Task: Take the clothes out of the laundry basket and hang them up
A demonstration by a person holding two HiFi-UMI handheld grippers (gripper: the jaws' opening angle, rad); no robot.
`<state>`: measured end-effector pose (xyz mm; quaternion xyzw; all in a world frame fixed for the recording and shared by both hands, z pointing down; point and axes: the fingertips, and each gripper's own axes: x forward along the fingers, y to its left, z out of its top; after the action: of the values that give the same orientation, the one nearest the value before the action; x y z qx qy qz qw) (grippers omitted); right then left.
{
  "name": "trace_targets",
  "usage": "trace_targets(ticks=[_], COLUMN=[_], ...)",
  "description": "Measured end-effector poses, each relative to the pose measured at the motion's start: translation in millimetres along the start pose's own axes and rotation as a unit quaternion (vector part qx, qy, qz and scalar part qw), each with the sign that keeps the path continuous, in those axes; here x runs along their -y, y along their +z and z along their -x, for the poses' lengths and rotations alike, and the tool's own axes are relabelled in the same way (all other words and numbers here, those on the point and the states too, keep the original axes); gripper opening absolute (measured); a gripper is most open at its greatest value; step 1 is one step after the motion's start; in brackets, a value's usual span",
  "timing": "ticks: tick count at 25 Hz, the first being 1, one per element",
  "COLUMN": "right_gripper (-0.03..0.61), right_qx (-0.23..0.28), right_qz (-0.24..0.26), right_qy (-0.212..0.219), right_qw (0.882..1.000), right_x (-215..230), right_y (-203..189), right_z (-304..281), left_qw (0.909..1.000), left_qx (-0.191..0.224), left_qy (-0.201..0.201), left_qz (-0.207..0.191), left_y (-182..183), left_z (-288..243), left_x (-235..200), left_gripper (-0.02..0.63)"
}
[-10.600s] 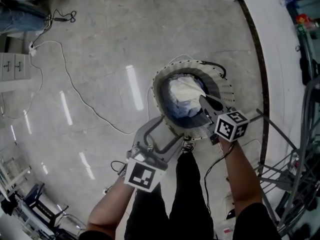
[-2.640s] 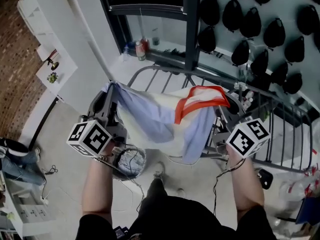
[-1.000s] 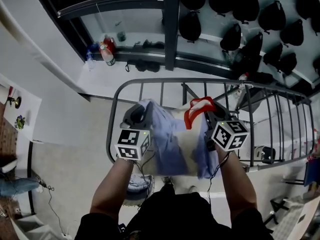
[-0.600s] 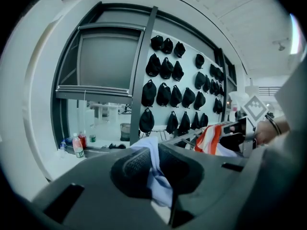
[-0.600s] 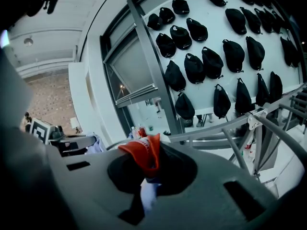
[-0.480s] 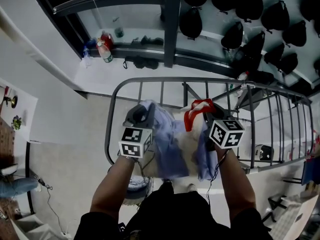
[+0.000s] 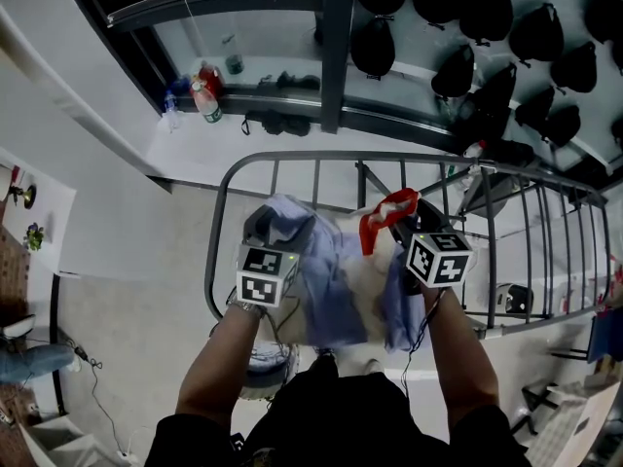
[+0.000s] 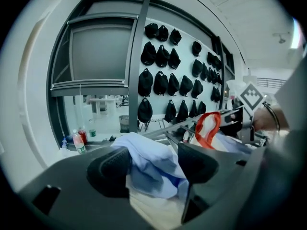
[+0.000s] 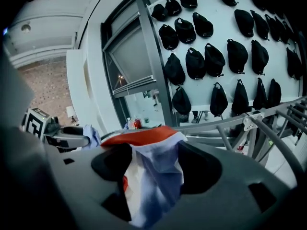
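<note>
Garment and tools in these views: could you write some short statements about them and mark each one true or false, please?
1. The garment is partly red. True.
2. The left tool is shut tight on the garment. False: its jaws have just been opening and stand apart, with cloth between them.
3. Black caps hang on the wall beyond the rack. True.
4. The right tool has nothing between its jaws. False: its jaws have just been opening, and the garment lies between them.

Black caps (image 7: 458, 71) hang on the pale wall (image 7: 414, 42) at one o'clock; a dark window post (image 7: 336, 47) stands at twelve, bottles (image 7: 204, 100) at eleven, grey floor (image 7: 127, 358) at eight.
</note>
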<state>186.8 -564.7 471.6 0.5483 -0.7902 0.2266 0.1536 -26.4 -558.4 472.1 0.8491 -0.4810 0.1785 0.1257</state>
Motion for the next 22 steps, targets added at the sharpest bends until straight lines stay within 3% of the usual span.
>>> trace_targets(ticks=[11,22], right_gripper=[0.414,0.418], right_qx=[-0.040,-0.017], right_qz=[0.040,0.036], right_qy=[-0.016,0.005], right_qw=[0.998,0.999], right_x=[8,5], right_y=[-12,-8], right_z=[6,21], left_qw=[0.9970,0.9959], left_qx=[-0.077,-0.074], left_qy=[0.004,0.049], left_qz=[0.007,0.020], left_y=[-25,-38], left_z=[15,32], left_x=[1,-6], left_gripper=[0.318,0.318])
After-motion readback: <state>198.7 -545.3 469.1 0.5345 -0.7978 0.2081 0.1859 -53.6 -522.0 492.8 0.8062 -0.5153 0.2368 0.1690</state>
